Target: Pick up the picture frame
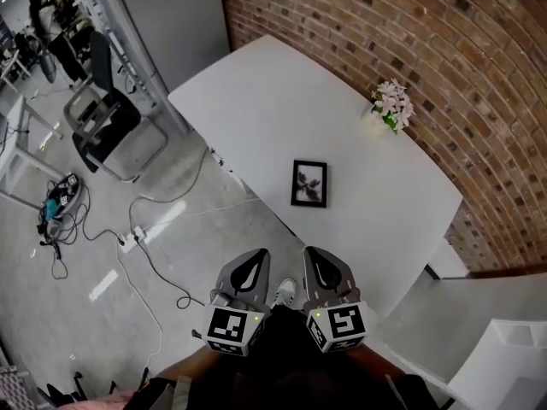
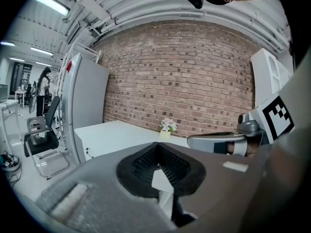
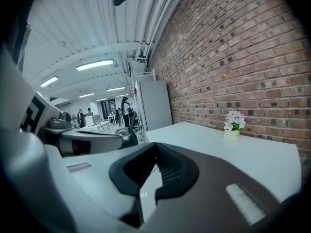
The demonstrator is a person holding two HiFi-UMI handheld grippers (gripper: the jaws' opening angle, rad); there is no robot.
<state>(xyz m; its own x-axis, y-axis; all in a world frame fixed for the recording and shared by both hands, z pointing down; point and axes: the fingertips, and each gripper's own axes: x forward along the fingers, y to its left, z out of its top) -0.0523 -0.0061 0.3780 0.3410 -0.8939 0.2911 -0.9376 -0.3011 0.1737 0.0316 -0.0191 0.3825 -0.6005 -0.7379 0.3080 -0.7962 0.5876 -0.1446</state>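
The frame [image 1: 308, 184] lies flat near the front edge of the table [image 1: 256, 101], with open tabletop around it. Clenched and empty, left tongs [image 1: 256, 256] and right tongs [image 1: 313, 254] hang short of that edge.

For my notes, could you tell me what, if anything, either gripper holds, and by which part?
Nothing is held. The left gripper and right gripper are shut and empty; the picture frame sits untouched on the table.

Right gripper [image 3: 155, 148] jaws together, nothing between them. White table [image 3: 204, 140] ahead, small flower pot [image 3: 233, 126] on it by the brick wall [image 3: 243, 47]. Left gripper [image 3: 114, 141] just beside, at left.
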